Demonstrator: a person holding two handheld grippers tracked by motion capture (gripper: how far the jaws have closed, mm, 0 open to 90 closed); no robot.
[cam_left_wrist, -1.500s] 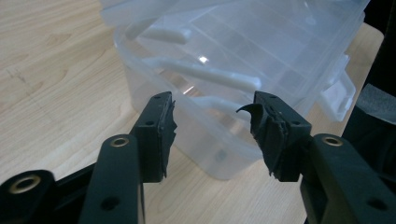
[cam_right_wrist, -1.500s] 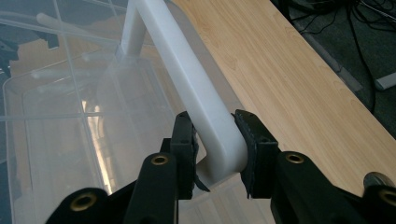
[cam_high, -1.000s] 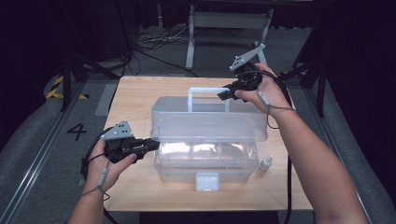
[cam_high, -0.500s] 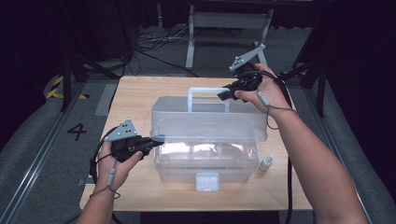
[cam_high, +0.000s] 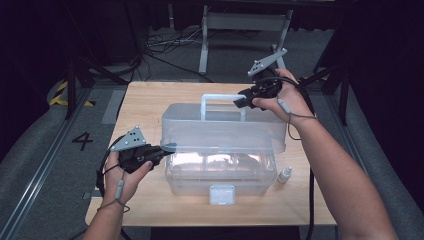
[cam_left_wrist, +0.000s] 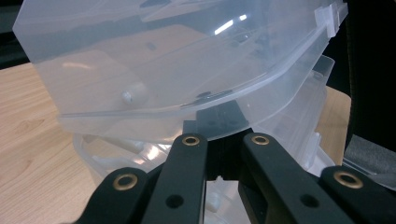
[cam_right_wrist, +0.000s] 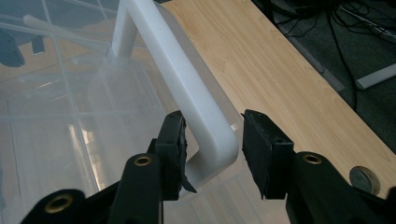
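Observation:
A clear plastic toolbox stands mid-table with its lid (cam_high: 225, 127) raised above the base (cam_high: 220, 175). My left gripper (cam_high: 167, 148) is at the lid's front left corner. In the left gripper view the jaws of the left gripper (cam_left_wrist: 219, 140) are shut on the edge of the lid (cam_left_wrist: 163, 70). My right gripper (cam_high: 240, 102) is at the right end of the white handle (cam_high: 222, 97). Its jaws have just been opening. The right gripper (cam_right_wrist: 213, 122) straddles the bend of the handle (cam_right_wrist: 173, 70), with a gap showing at the right pad.
A small white dropper bottle (cam_high: 284, 176) stands on the wooden table (cam_high: 145, 100) just right of the base. The box's front latch (cam_high: 221, 194) faces me. A coin-like disc (cam_right_wrist: 363, 177) lies on the table near the right gripper. Cables and a metal stand lie beyond the far edge.
My left gripper's tip has edged slightly right onto the lid's corner. The lid and the right hand look unchanged in the high view.

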